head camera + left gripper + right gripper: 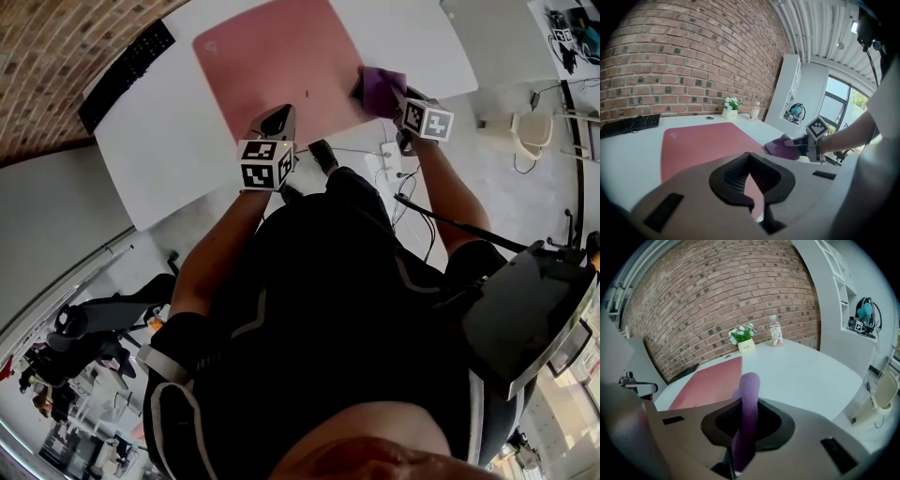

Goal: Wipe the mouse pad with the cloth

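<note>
Jaws of the right gripper (746, 439) are clamped on a purple cloth (750, 392), which stands up between them as a soft folded roll. The left gripper (751, 190) has its jaws drawn all but together with nothing in them, and only a thin sliver of pink shows through the gap. In the head view both bare forearms reach forward from a body in black clothing. The left arm is held straight out, with its gripper over the near edge of the pink mouse pad (277, 61). The right arm is angled slightly inward, so the cloth meets the pad's right edge close to the near corner. From the left gripper view the cloth seems to rest there on the surface, though actual contact is hard to confirm. The pad lies flat near the middle of a white table (159, 141), with a black keyboard (125, 64) well apart from it at the far left. A red brick wall (717, 296) runs behind the table, and at its foot stand a small pot of white flowers (743, 341) and a bottle (776, 336) just beside it. White shelving (841, 289) rises to the right, and a cream chair (534, 131) stands on the floor beyond the table's right edge.
</note>
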A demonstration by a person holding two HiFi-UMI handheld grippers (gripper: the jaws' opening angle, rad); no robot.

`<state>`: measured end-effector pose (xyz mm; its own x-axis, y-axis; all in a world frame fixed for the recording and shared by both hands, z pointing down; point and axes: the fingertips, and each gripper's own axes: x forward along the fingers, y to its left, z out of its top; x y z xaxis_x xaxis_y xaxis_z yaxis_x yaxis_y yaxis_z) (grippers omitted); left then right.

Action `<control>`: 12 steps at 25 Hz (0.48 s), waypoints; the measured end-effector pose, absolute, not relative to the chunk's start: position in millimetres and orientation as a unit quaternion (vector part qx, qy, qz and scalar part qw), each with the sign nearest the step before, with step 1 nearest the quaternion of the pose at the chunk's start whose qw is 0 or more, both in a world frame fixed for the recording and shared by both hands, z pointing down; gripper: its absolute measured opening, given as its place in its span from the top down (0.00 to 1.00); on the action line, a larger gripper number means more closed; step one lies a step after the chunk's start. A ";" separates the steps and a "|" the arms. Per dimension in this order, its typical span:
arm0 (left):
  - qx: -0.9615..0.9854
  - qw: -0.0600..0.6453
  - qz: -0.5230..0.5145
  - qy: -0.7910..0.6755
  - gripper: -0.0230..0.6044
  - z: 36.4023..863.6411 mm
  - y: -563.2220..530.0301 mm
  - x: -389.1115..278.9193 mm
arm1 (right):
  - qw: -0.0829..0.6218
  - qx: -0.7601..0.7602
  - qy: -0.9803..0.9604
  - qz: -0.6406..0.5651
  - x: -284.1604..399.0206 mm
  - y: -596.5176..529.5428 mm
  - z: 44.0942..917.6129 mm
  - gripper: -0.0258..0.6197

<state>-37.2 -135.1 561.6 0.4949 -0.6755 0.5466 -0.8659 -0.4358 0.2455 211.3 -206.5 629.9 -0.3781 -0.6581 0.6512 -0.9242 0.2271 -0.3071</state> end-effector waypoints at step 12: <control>0.810 0.234 0.191 -0.502 0.96 551.5 -177.7 -53.0 | 0.260 0.594 -0.725 0.233 236.1 -275.3 590.6 0.87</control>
<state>-53.0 -177.7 551.5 0.4228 -0.7244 0.5445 -0.9031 -0.3864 0.1873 236.1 -275.3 590.6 -0.1582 -0.7403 0.6534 -0.9823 0.1854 -0.0278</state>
